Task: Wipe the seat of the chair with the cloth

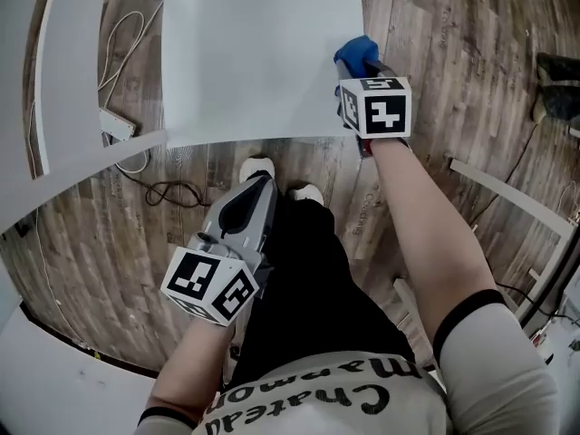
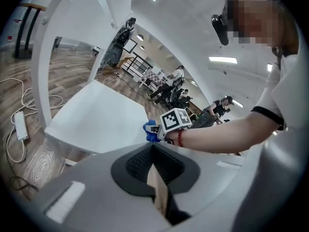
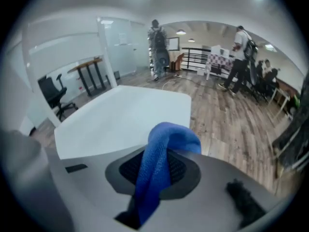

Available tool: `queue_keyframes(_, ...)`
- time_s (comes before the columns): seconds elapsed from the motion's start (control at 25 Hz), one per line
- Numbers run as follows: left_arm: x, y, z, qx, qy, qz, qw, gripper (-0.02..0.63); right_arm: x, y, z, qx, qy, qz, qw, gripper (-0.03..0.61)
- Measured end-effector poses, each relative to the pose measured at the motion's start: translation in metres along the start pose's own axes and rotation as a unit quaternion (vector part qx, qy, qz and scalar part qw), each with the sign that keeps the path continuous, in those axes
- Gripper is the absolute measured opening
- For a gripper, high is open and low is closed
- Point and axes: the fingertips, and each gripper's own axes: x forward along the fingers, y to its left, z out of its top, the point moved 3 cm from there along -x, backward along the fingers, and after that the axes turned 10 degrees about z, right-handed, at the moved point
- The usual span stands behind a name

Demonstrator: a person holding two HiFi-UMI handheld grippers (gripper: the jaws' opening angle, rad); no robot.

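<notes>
The white chair seat [image 1: 254, 53] fills the top of the head view. My right gripper [image 1: 355, 64] is at the seat's right edge, shut on a bunched blue cloth [image 1: 356, 50]. In the right gripper view the cloth [image 3: 161, 153] stands up out of the shut jaws, with the seat [image 3: 125, 112] just beyond it. My left gripper [image 1: 243, 208] hangs low in front of my legs, over the floor and short of the seat's near edge, shut on nothing. The left gripper view shows its closed jaws, and past them the seat [image 2: 101, 120] and the cloth [image 2: 149, 132].
A power strip [image 1: 116, 125] with cables lies on the wooden floor left of the chair. A white frame [image 1: 54, 80] stands along the left side. White boards [image 1: 507, 193] lie on the floor at the right. Several people [image 3: 157, 42] stand far behind.
</notes>
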Motion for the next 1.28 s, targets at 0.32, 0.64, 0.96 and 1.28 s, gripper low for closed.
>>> queue_keyframes(0.32, -0.036, 0.016, -0.013, -0.047, -0.023, 0.020, 0.9984, 0.006, 0.009, 0.150, 0.007, -0.188, 0.018, 0.141, 0.972, 0.066)
queue_keyframes(0.64, -0.074, 0.060, -0.025, -0.077, -0.050, 0.062, 0.9939, 0.006, 0.017, 0.315, 0.021, -0.254, -0.047, 0.383, 0.887, 0.066)
queue_keyframes(0.96, -0.098, 0.087, -0.038, -0.101, -0.049, 0.080, 0.9905, 0.006, 0.067, 0.330, 0.034, -0.303, 0.013, 0.324, 0.896, 0.066)
queue_keyframes(1.28, -0.087, 0.089, -0.025, -0.084, -0.035, 0.069, 0.9935, 0.006, 0.082, 0.299, 0.035, -0.238, 0.002, 0.260, 0.936, 0.064)
